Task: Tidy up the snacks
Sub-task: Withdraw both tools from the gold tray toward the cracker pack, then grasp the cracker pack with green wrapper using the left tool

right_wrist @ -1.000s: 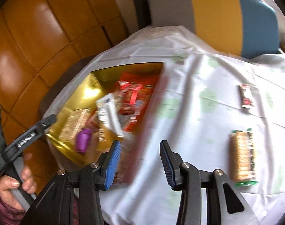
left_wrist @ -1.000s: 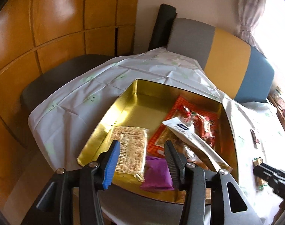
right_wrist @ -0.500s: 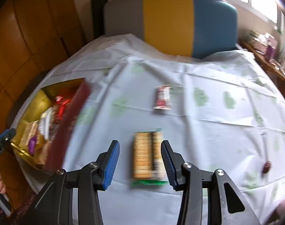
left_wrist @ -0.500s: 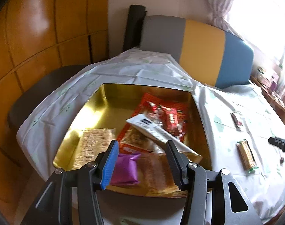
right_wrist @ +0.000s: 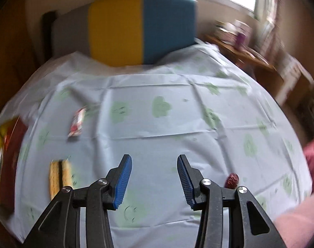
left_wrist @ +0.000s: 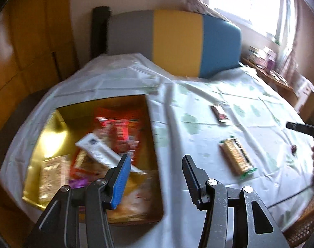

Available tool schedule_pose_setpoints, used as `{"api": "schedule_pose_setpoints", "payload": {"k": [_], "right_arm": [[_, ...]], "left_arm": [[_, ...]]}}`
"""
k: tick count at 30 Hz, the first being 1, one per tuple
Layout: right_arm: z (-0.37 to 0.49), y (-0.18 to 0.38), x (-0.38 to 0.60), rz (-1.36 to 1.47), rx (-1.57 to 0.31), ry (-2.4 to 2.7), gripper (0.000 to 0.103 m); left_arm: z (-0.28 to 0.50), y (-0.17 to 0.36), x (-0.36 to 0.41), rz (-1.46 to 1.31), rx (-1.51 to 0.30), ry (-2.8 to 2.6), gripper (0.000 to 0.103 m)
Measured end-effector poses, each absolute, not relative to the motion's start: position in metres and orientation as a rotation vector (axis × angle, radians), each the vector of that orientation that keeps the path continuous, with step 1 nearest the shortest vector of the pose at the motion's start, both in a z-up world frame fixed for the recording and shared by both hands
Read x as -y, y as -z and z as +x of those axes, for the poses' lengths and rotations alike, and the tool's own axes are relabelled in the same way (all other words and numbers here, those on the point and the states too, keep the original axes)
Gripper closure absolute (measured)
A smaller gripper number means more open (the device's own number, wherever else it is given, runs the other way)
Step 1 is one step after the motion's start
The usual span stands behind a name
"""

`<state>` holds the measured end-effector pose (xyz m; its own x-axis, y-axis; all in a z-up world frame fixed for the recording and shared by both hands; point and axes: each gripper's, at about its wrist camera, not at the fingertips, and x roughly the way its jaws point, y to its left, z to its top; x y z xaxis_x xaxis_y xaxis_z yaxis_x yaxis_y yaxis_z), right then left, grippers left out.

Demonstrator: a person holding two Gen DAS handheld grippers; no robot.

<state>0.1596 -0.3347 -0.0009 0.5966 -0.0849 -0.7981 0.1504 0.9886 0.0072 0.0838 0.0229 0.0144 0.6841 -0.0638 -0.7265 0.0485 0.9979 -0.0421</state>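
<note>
A gold tin point(left_wrist: 47, 136) at the table's left holds several snack packets, among them a white stick pack point(left_wrist: 103, 155) and a red bag point(left_wrist: 119, 132). On the cloth lie a cracker pack point(left_wrist: 236, 159) point(right_wrist: 59, 175), a small red-and-white packet point(left_wrist: 219, 113) point(right_wrist: 77, 122) and a small red wrapped sweet point(right_wrist: 232, 179) point(left_wrist: 294, 148). My left gripper point(left_wrist: 155, 159) is open and empty over the tin's right edge. My right gripper point(right_wrist: 152, 161) is open and empty above bare cloth, the sweet just to its right.
A chair with grey, yellow and blue back point(left_wrist: 173, 43) stands behind the table. A wooden sideboard point(right_wrist: 260, 62) with clutter is at the far right. Wooden wall panels point(left_wrist: 22, 47) are on the left. The tablecloth point(right_wrist: 157, 124) has green prints.
Both views have swung to the right. The tin has slid to the left in each view. The right gripper has moved off the cracker pack toward the red sweet.
</note>
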Motion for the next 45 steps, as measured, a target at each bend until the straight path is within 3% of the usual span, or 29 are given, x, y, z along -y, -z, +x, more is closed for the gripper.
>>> {"api": "schedule_pose_setpoints", "payload": {"k": [13,21,24,29,39,45], "right_arm": [[0.150,0.000,0.378,0.318,-0.941,0.231,0.056],[0.155,0.004,0.374,0.313,-0.958,0.198,0.056],[0.156,0.004,0.371,0.300,-0.960,0.187,0.056],[0.157,0.005,0.371,0.301,-0.966,0.186,0.056],[0.161,0.014,0.360,0.261,-1.015,0.154,0.056],[0.161,0.023,0.336,0.214,-1.066,0.051,0.056]], "left_arm": [[0.149,0.031,0.097,0.009,-1.028,0.261,0.051],[0.171,0.060,0.149,0.016,-1.101,0.285,0.035],[0.175,0.077,0.155,0.047,-1.113,0.264,0.037],[0.156,0.076,0.147,0.097,-1.019,0.309,0.052],[0.115,0.080,0.089,0.118,-0.914,0.316,0.051],[0.101,0.086,0.092,0.172,-0.824,0.315,0.051]]}}
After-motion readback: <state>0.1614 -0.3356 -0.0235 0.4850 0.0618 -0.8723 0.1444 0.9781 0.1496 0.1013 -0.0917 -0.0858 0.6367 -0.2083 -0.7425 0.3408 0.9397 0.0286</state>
